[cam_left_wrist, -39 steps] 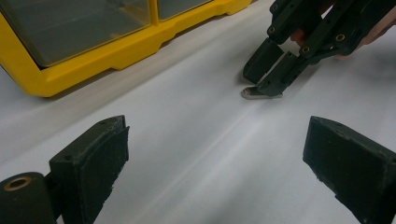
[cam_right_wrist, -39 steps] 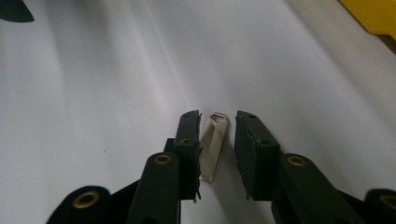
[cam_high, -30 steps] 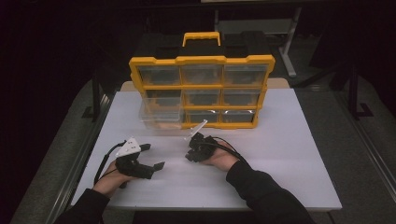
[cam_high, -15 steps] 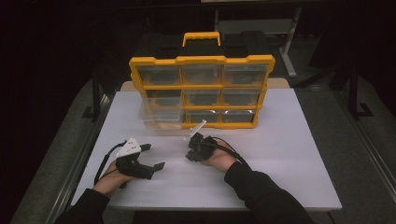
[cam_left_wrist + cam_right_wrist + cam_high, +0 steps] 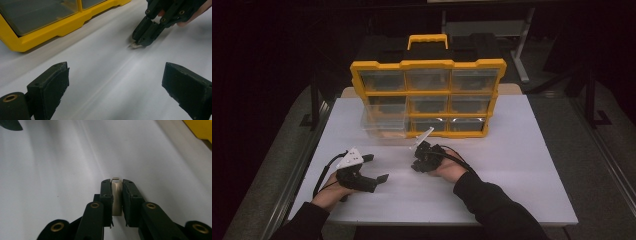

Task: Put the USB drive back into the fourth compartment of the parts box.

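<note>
Tongs first, from the high view: the right tongs [image 5: 418,161] sit on the white bench [image 5: 522,165] just in front of the yellow organizer [image 5: 428,97], closed to a narrow gap, having just been closing on a small piece too tiny to make out from here. The left tongs [image 5: 374,170] rest farther from the organizer, toward the person's side, with their jaws spread and nothing between them. The organizer stands upright with a handle on top and three rows of clear-fronted drawers; what lies inside them I cannot tell. One clear drawer [image 5: 384,125] juts out of the organizer's lower left corner.

Left gripper view: the left tongs [image 5: 115,85] stand wide open over bare bench [image 5: 100,75], gripping nothing. Beyond them, near the organizer's [image 5: 57,27] yellow base, the right tongs [image 5: 140,42] point down at the bench with a small pale clip [image 5: 133,45] pinched at their tips, touching the surface.

Right gripper view: the right tongs [image 5: 116,185] press from both sides on the clip [image 5: 116,197], a thin, cream-coloured metal strip with a small bent lip at its far end. It stands upright between the pads, its tip just past theirs, over the bench [image 5: 62,170]; a corner of the organizer [image 5: 200,128] shows beyond it.
</note>
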